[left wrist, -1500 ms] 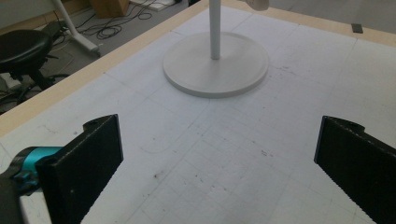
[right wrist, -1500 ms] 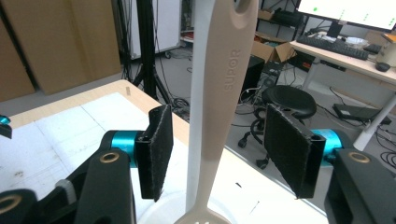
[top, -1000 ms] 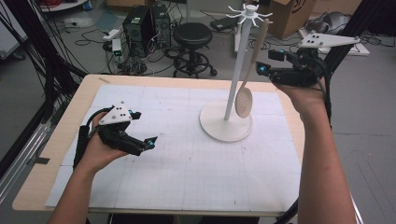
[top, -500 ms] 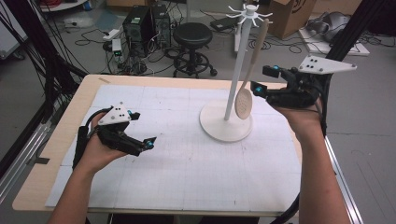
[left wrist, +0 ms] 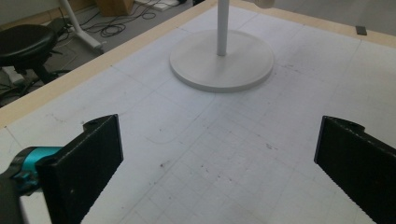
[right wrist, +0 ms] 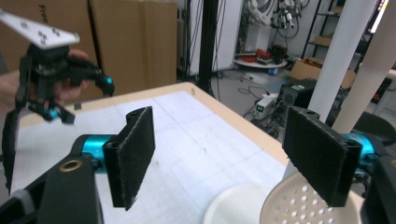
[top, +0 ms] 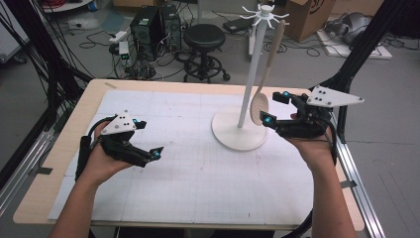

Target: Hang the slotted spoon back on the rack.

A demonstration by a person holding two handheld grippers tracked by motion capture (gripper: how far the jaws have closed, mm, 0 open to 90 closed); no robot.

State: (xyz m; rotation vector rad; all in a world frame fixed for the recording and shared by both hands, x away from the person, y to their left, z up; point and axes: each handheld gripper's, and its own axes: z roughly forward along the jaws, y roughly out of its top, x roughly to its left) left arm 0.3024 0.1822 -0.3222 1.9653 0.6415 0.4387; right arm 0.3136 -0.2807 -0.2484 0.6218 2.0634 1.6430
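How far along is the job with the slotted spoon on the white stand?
Done: the slotted spoon hangs from a top hook of the white stand. In hand: the right gripper, its jaws just opening with nothing pressed between them, sits beside the spoon's bowl. The left gripper rests open over the table. Left: probably just drawing the right hand clear.

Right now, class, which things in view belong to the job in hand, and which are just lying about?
Belong to the job:
- slotted spoon, hanging from the stand
- white hook stand
- right hand-held gripper, jaws open beside the spoon's bowl, having just been opening

Just about:
- left hand-held gripper, open, idle over the table
- black stool
- cardboard box
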